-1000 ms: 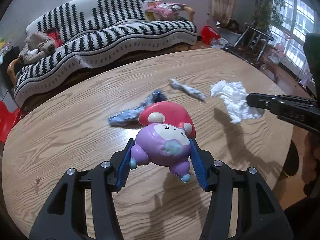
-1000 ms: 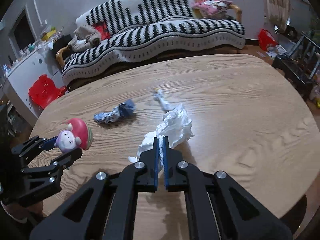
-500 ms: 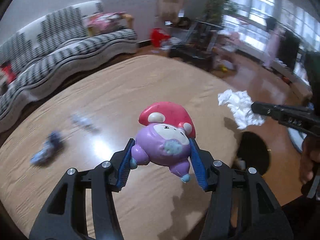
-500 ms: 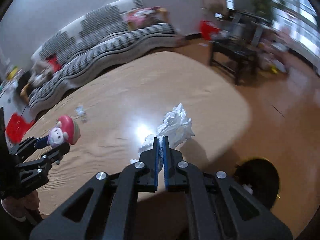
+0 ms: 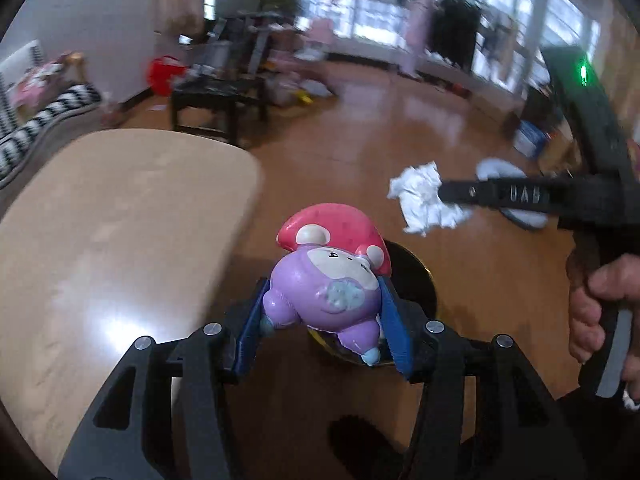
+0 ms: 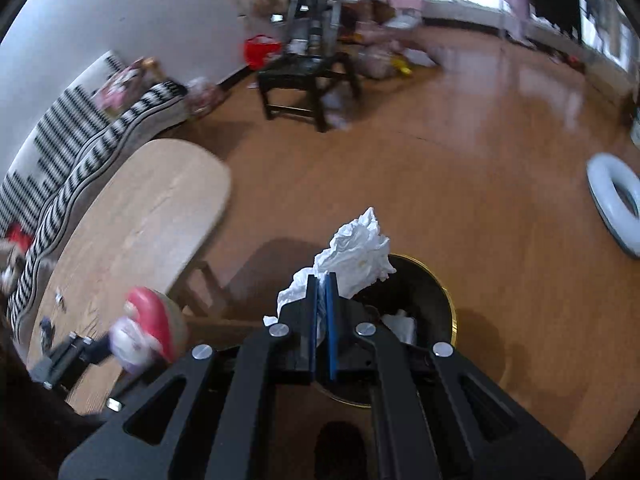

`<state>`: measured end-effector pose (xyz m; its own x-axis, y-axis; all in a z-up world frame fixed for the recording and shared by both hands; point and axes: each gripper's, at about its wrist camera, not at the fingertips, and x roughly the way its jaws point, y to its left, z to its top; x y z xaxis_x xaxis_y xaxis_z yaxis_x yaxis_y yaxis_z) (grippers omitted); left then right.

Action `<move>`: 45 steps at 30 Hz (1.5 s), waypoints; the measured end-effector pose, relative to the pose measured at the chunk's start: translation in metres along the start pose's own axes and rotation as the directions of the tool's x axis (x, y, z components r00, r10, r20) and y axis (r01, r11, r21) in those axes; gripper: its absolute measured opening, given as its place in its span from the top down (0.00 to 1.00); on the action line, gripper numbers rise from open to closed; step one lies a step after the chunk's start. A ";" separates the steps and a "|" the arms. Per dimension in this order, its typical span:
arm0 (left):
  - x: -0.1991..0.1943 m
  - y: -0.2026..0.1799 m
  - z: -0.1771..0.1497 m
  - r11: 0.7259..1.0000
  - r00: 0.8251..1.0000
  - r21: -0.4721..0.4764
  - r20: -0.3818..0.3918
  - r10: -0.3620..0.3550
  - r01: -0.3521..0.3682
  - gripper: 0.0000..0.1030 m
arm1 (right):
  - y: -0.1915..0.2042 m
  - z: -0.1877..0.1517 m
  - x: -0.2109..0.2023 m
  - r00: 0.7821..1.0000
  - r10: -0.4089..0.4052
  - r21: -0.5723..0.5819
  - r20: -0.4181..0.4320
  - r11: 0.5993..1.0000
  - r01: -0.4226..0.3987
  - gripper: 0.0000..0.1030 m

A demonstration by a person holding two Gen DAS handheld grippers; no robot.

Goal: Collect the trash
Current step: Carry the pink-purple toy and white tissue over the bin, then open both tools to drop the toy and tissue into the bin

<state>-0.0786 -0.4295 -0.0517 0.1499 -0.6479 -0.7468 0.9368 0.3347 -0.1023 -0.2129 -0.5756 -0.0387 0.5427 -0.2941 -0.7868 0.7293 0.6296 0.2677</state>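
My left gripper (image 5: pixel 326 320) is shut on a purple toy figure with a red mushroom cap (image 5: pixel 328 268), its blue pads pressed on both sides of the body. My right gripper (image 6: pixel 322 292) is shut on a crumpled white tissue (image 6: pixel 356 252), which sticks up past the fingertips. Both hang over a round black bin with a gold rim (image 6: pixel 436 292) on the floor; white paper lies inside it. In the left wrist view the bin (image 5: pixel 416 276) shows behind the toy, and the right gripper (image 5: pixel 444 194) carries the tissue (image 5: pixel 420 200) at the right. The toy (image 6: pixel 144 332) appears blurred at lower left in the right wrist view.
The oval wooden table (image 5: pixel 100 240) lies to the left, with small scraps (image 6: pixel 48 324) on its far end. A striped sofa (image 6: pixel 80 148), a dark low table (image 6: pixel 308 76), a pale blue ring (image 6: pixel 616 204) on the wooden floor and a hand (image 5: pixel 600 304) on the right gripper's handle are visible.
Both grippers swung off the table to the right, carrying the toy and the tissue, and now hang over the bin on the floor. Neither grip has altered.
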 end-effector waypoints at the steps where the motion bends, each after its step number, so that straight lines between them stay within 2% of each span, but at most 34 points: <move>1: 0.010 -0.006 0.000 1.000 1.000 0.009 -0.012 -0.009 0.009 0.49 | -0.007 0.000 0.001 1.000 -0.001 0.014 -0.005 1.000 0.001 0.95; 3: 0.028 -0.015 0.000 0.999 0.998 0.021 -0.041 -0.037 0.037 0.49 | -0.021 -0.001 0.003 1.000 -0.001 0.047 -0.016 0.999 0.001 0.95; 9: 0.057 -0.023 0.002 0.998 0.995 0.027 -0.084 -0.054 0.057 0.49 | -0.038 -0.003 0.006 0.999 0.000 0.101 -0.041 0.995 0.004 0.95; 17: 0.073 -0.026 0.004 0.998 0.992 0.010 -0.109 -0.061 0.062 0.49 | -0.031 0.000 0.009 0.999 -0.004 0.100 -0.039 0.995 0.008 0.95; 31: 0.080 -0.028 0.008 0.997 0.990 -0.013 -0.119 -0.071 0.070 0.48 | -0.029 0.002 0.013 0.999 -0.003 0.095 -0.048 0.995 0.007 0.95; 33: 0.081 -0.030 0.007 0.997 0.991 -0.008 -0.115 -0.073 0.072 0.43 | -0.029 0.002 0.015 0.998 -0.012 0.105 -0.055 0.994 0.018 0.95; 34: 0.081 -0.031 0.008 0.998 0.991 -0.003 -0.111 -0.069 0.069 0.29 | -0.030 0.003 0.017 0.998 -0.012 0.112 -0.061 0.994 0.019 0.95; 35: 0.080 -0.032 0.007 0.998 0.992 -0.002 -0.104 -0.066 0.066 0.21 | -0.031 0.003 0.019 0.997 -0.018 0.121 -0.069 0.992 0.026 0.92; 37: 0.079 -0.034 0.009 0.997 0.994 0.002 -0.088 -0.073 0.073 0.17 | -0.033 0.002 0.020 0.997 -0.019 0.138 -0.074 0.990 0.030 0.74; 38: 0.079 -0.035 0.009 0.997 0.993 0.001 -0.088 -0.075 0.075 0.14 | -0.034 0.002 0.020 0.997 -0.018 0.145 -0.070 0.989 0.028 0.42; 39: 0.078 -0.035 0.010 0.997 0.993 -0.003 -0.085 -0.080 0.080 0.13 | -0.035 0.002 0.017 0.998 -0.020 0.152 -0.053 0.988 0.028 0.23; 41: 0.078 -0.036 0.009 0.997 0.994 -0.003 -0.077 -0.082 0.082 0.11 | -0.034 0.003 0.010 0.999 -0.028 0.153 -0.016 0.988 0.030 0.23; 45: 0.078 -0.036 0.010 0.997 0.994 -0.003 -0.078 -0.072 0.072 0.10 | -0.031 0.001 0.012 1.000 -0.023 0.145 -0.021 0.989 0.026 0.23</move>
<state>-0.0976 -0.4986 -0.0995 0.0568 -0.6151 -0.7864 0.9443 0.2888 -0.1576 -0.2290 -0.5997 -0.0555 0.5167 -0.2931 -0.8044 0.7958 0.5108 0.3251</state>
